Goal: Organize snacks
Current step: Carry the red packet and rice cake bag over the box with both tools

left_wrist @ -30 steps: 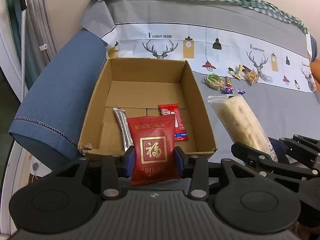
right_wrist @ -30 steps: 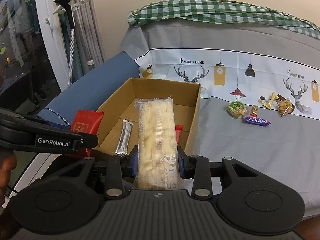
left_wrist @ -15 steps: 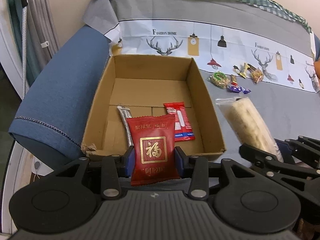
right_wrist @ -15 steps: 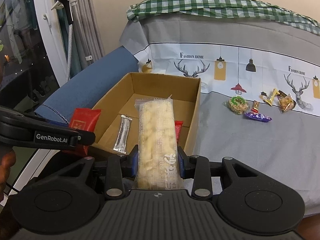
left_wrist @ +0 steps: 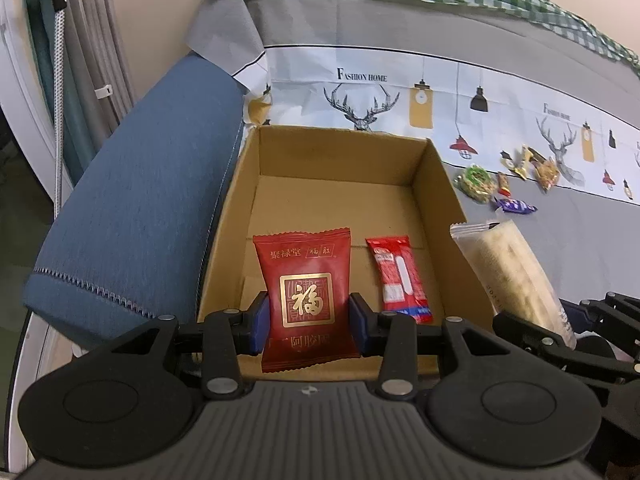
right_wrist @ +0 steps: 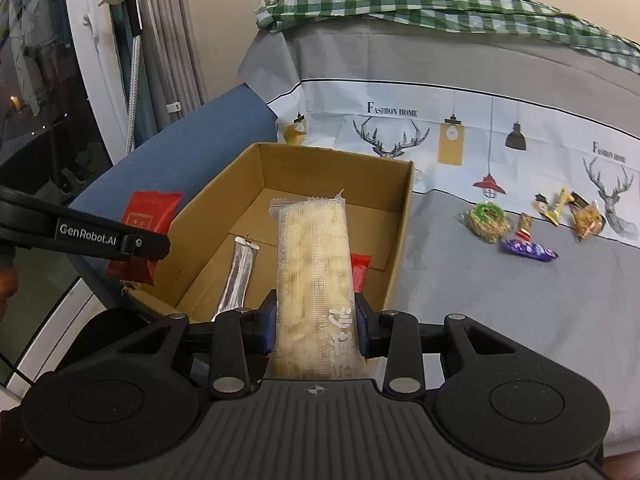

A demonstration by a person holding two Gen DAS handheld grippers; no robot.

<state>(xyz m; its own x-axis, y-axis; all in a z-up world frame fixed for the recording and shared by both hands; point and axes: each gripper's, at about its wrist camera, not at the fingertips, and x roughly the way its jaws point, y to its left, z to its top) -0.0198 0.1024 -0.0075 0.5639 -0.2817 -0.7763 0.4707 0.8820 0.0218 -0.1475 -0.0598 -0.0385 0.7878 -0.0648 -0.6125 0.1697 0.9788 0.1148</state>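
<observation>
Pinching a red square packet (left_wrist: 306,294) in the left gripper (left_wrist: 307,326), jaws pressed on both its side edges, packet upright over the near end of the cardboard box (left_wrist: 436,184). Right gripper (right_wrist: 316,330) jaws clamp a long clear pack of pale snack (right_wrist: 314,264), which sticks out forward above the box's near right part. Inside the box: a slim red sachet (left_wrist: 398,276) flat on the floor right of centre, and a silver stick (right_wrist: 238,276) lying left of it. Box sits on a grey printed cover (right_wrist: 500,320), against a blue armrest (left_wrist: 132,216) on its left. Small loose snacks (right_wrist: 524,226) lie on the cover far right, well apart from the box.
</observation>
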